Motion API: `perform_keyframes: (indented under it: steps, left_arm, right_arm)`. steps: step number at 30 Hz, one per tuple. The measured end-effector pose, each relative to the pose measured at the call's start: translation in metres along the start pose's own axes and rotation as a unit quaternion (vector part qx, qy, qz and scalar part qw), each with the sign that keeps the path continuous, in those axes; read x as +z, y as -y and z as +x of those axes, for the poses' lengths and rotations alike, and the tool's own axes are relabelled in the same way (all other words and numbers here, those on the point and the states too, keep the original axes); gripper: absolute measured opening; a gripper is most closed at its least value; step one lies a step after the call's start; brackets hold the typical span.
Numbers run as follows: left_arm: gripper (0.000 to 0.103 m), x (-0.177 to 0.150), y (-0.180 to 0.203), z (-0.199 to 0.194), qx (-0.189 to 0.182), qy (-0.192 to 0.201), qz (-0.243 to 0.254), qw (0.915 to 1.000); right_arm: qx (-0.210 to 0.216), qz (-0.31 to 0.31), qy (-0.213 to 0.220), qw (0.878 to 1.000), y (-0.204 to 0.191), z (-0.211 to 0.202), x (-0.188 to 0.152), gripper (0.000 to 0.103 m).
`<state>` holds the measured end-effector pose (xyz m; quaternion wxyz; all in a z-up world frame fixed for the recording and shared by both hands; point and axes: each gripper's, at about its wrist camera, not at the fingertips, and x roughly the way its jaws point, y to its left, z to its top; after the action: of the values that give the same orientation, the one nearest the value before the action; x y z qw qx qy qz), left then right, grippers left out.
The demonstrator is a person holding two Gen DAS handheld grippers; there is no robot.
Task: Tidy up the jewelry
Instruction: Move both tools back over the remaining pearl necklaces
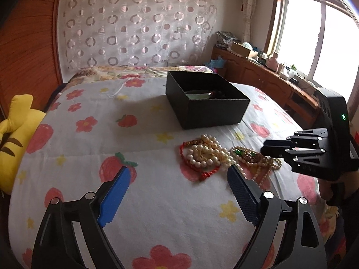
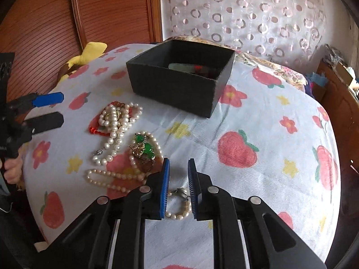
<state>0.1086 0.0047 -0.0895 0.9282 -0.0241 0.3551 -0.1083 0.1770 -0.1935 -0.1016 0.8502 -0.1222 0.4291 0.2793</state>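
Note:
A black open box [image 1: 208,103] [image 2: 179,78] stands on the bed and holds a pale green item and something red. In front of it lies a jewelry pile: a white pearl necklace [image 1: 204,152] [image 2: 119,121] over a red bead string [image 1: 208,173] [image 2: 94,130], and a thinner pearl strand with green and gold pendants [image 1: 246,154] [image 2: 143,150]. My left gripper [image 1: 179,172] [image 2: 59,109] is open and empty, just left of the pile. My right gripper [image 2: 178,163] [image 1: 267,148] is open a small gap, hovering above a small pearl bracelet [image 2: 179,210], right of the pile.
The bed [image 1: 157,201] has a white quilt with strawberries and flowers. A yellow plush toy [image 1: 13,134] lies at its left edge. A wooden headboard [image 1: 27,44] stands left, a curtain behind, and a cluttered wooden cabinet [image 1: 269,74] under the window at right.

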Motion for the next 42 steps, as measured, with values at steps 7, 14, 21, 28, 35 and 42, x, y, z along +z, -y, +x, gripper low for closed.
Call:
perform_keyframes:
  steps: [7, 14, 21, 28, 35, 42]
  left_arm:
    - [0.084, -0.003, 0.01, -0.002, -0.001, -0.001, 0.014, 0.9999]
    - [0.084, -0.005, 0.013, -0.003, -0.002, -0.002, 0.017, 0.9999]
    - [0.084, -0.004, 0.015, -0.004, -0.003, 0.0, 0.018, 0.9998]
    - [0.084, -0.004, 0.017, -0.006, -0.003, 0.0, 0.019, 0.9998]
    - [0.085, -0.003, 0.02, -0.007, -0.005, -0.001, 0.023, 0.9997]
    - [0.085, -0.004, 0.022, -0.006, -0.005, -0.003, 0.022, 0.9998]
  right_arm:
    - [0.011, -0.013, 0.0, 1.0, -0.005, -0.012, -0.007, 0.018]
    - [0.007, -0.023, -0.008, 1.0, -0.003, -0.018, -0.016, 0.019]
    - [-0.009, -0.014, -0.025, 1.0, 0.01, -0.021, -0.024, 0.042]
    - [0.007, -0.003, -0.007, 1.0, 0.01, -0.041, -0.041, 0.042]
    - [0.005, -0.006, -0.015, 1.0, 0.009, -0.038, -0.042, 0.04]
    - [0.015, -0.016, -0.017, 1.0, -0.001, -0.031, -0.042, 0.035]
